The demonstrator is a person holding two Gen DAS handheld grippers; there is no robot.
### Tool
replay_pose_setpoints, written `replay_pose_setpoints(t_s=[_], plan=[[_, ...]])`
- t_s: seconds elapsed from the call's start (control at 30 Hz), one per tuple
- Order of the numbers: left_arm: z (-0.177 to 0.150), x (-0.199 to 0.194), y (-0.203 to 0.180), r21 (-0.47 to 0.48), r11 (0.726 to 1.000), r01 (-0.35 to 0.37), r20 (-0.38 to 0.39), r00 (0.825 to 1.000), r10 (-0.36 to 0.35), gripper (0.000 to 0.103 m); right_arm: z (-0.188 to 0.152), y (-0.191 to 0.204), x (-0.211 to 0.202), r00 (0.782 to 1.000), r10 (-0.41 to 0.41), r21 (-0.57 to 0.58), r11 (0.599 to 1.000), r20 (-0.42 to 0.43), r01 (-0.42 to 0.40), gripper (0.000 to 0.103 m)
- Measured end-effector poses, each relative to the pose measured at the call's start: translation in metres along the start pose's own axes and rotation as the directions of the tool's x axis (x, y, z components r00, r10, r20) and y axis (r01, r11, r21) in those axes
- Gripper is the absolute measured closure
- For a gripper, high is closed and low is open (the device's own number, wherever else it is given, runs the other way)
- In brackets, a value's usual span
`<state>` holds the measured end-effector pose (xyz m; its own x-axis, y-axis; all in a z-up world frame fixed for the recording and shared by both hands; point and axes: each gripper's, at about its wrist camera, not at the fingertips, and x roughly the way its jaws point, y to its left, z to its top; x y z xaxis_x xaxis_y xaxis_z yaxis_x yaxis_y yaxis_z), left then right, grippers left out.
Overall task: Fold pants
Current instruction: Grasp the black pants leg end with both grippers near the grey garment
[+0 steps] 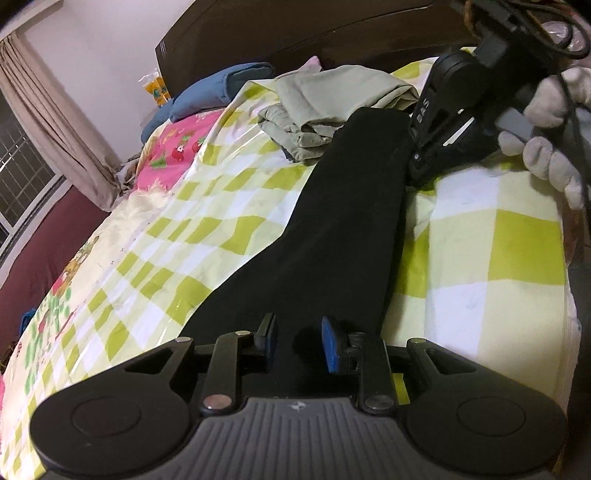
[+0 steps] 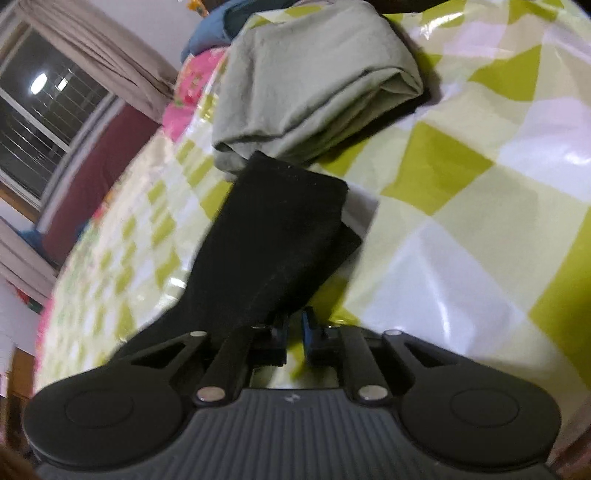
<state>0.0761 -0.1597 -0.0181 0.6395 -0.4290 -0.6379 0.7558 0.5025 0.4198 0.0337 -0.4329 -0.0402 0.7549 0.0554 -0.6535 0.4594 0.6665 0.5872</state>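
Note:
Black pants (image 1: 332, 236) lie stretched out lengthwise on the green and white checked bed cover (image 1: 498, 251). My left gripper (image 1: 298, 334) sits over the near end of the pants with its blue-padded jaws apart, the dark cloth between and under them. My right gripper (image 1: 424, 162) shows in the left wrist view at the far end of the pants, held by a gloved hand (image 1: 546, 140). In the right wrist view the pants (image 2: 273, 236) run away from the right gripper (image 2: 294, 325), whose jaws are nearly closed with a narrow gap; the cloth lies beside the left finger.
A folded grey-green garment (image 1: 332, 107) lies just beyond the pants' far end; it also shows in the right wrist view (image 2: 310, 81). A blue pillow (image 1: 218, 92) and dark headboard (image 1: 295, 33) stand behind. A pink cartoon sheet (image 1: 173, 147), curtain (image 1: 55, 122) and window are at left.

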Motion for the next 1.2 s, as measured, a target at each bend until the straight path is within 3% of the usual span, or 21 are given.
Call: replay_pose_setpoints(t_s=[0.17, 0.3, 0.43, 0.83, 1.03, 1.2], plan=[[-0.001, 0.005, 0.0, -0.014, 1.0, 0.003, -0.013, 1.0, -0.003, 0.06, 0.0, -0.008, -0.001, 0.997, 0.073, 0.038, 0.997, 0.021, -0.073, 0.09], [-0.001, 0.003, -0.002, -0.011, 1.0, 0.015, -0.015, 1.0, -0.015, 0.06, 0.001, -0.015, -0.003, 0.983, 0.176, 0.114, 0.977, 0.053, -0.181, 0.078], [0.002, 0.005, -0.004, -0.003, 1.0, 0.013, -0.016, 1.0, -0.013, 0.06, 0.003, -0.015, -0.003, 0.97, 0.229, 0.136, 0.961, 0.084, -0.239, 0.071], [0.007, 0.008, -0.003, 0.004, 1.0, 0.006, -0.012, 1.0, -0.006, 0.059, 0.004, -0.029, -0.011, 0.96, 0.265, 0.165, 0.947, 0.089, -0.277, 0.062], [0.009, 0.004, -0.004, 0.013, 1.0, 0.014, 0.001, 1.0, -0.014, 0.058, 0.005, -0.026, -0.016, 0.975, 0.213, 0.161, 0.962, 0.059, -0.22, 0.057], [0.01, 0.005, -0.005, 0.014, 1.0, 0.016, 0.006, 1.0, -0.016, 0.058, 0.007, -0.002, -0.003, 0.997, 0.059, 0.058, 0.997, -0.055, -0.056, 0.054]])
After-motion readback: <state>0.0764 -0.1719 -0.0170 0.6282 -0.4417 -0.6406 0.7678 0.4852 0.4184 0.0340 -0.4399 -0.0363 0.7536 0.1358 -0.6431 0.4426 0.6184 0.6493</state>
